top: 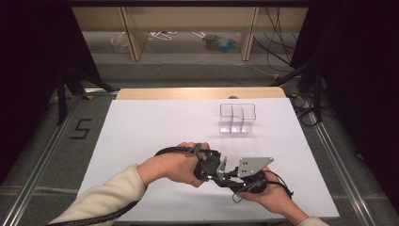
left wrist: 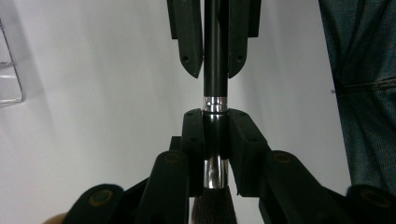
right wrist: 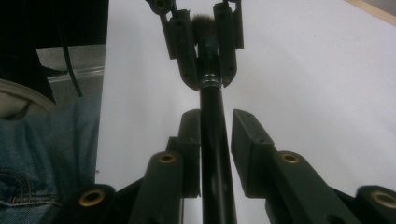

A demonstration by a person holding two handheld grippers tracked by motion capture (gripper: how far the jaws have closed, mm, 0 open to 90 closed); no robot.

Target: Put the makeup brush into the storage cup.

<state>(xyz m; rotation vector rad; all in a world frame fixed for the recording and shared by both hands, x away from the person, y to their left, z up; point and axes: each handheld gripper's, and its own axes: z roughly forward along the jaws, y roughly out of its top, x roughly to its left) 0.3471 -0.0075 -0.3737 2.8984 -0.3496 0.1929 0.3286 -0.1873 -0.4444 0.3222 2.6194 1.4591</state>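
Note:
A black-handled makeup brush (left wrist: 215,56) with a silver ferrule and dark bristles hangs between both grippers above the white table sheet (top: 155,127). My left gripper (left wrist: 215,122) is shut on the ferrule, with the bristles toward its camera. Facing it tip to tip, my right gripper (right wrist: 216,116) straddles the black handle; its jaws stand slightly apart, with a thin gap on one side. From the high view the left gripper (top: 220,165) and the right gripper (top: 230,176) meet near the table's front edge, and the brush is mostly hidden by them.
A clear plastic organizer (top: 237,118) with dividers stands at the back right of the sheet. The person's jeans (left wrist: 364,93) are close behind the front edge. Shelving and cables lie beyond the table.

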